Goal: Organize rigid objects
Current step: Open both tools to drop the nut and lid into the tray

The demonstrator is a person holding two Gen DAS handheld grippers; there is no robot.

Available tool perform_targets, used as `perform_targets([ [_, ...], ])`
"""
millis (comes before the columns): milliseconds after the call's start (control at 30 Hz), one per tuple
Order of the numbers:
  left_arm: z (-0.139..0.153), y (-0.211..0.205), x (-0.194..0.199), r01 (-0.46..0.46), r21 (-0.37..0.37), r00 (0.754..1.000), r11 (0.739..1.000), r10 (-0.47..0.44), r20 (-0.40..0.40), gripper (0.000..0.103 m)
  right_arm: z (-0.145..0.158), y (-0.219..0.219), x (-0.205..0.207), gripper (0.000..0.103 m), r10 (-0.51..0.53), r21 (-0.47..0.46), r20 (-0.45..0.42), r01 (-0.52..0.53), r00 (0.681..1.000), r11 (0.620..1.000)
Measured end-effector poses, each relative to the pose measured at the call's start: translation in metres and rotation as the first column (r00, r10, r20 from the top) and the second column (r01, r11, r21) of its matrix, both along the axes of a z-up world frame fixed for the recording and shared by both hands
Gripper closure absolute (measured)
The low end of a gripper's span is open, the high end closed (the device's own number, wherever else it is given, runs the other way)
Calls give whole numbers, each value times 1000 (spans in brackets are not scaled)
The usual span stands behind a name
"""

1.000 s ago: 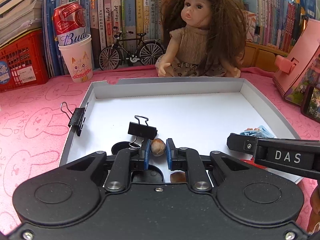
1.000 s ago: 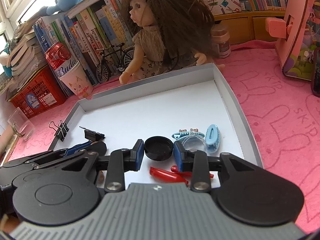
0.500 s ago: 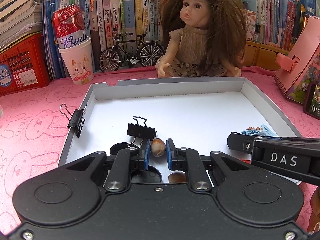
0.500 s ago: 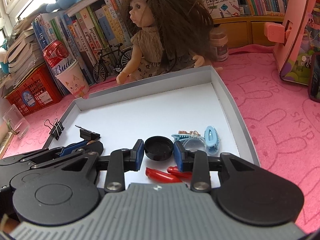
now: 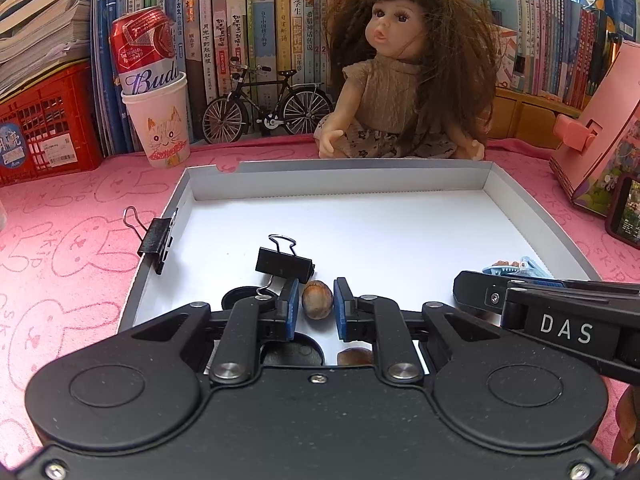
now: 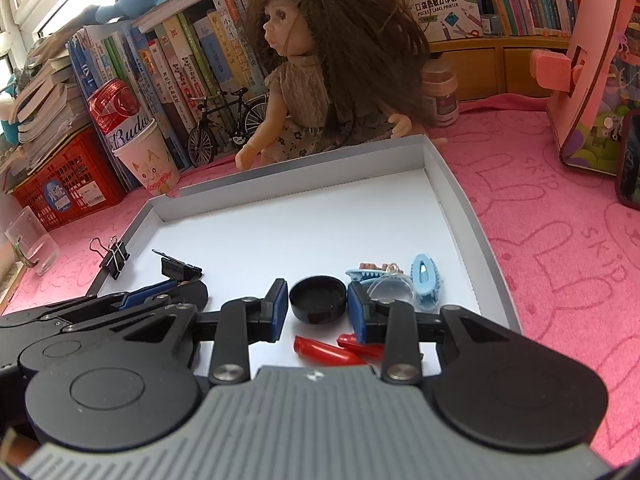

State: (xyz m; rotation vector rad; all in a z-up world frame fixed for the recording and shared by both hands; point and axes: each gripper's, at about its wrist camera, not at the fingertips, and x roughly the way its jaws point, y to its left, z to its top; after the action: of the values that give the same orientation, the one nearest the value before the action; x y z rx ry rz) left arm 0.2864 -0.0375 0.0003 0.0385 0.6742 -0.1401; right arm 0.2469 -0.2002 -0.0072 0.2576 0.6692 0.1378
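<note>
A shallow white tray (image 5: 360,178) (image 6: 452,184) lies on the pink cloth. My left gripper (image 5: 317,300) has its pads on either side of a brown hazelnut (image 5: 317,299), with small gaps showing. A black binder clip (image 5: 284,262) lies just beyond it, and a second nut (image 5: 354,357) and a black lid (image 5: 294,354) lie under the gripper. My right gripper (image 6: 318,300) is shut on a black round cap (image 6: 318,299). Red pieces (image 6: 324,352) lie under it. Blue hair clips (image 6: 426,280) and a clear lid (image 6: 390,286) lie to its right.
Another binder clip (image 5: 154,236) (image 6: 114,258) is clipped on the tray's left wall. A doll (image 5: 404,68), a toy bicycle (image 5: 264,108), a cup with a red can (image 5: 160,124), a red crate (image 5: 40,128) and books stand behind. A pink box (image 5: 600,128) stands at right.
Both grippers have risen and pulled back slightly over the tray. The nut and the cap stay between their fingers.
</note>
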Motion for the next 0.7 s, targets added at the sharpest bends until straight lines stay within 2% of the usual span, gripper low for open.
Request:
perform_targets([
  [133, 3, -1, -3, -1, 14, 1000, 1000, 1, 12, 82, 5, 2, -3, 60, 3, -7, 14, -3, 1000, 1000],
  [300, 10, -2, -9, -8, 25, 999, 1000, 8, 32, 67, 10, 2, -7, 51, 1, -7, 30, -1, 1000, 1000],
  [367, 14, -2, -11, -11, 26, 999, 1000, 10, 41, 65, 13, 1, -9, 47, -2, -8, 37, 2, 999, 1000],
  [700, 27, -3, -26, -13, 34, 998, 999, 11, 57, 52, 28, -1, -24, 43, -9, -31, 83, 11, 996, 999],
])
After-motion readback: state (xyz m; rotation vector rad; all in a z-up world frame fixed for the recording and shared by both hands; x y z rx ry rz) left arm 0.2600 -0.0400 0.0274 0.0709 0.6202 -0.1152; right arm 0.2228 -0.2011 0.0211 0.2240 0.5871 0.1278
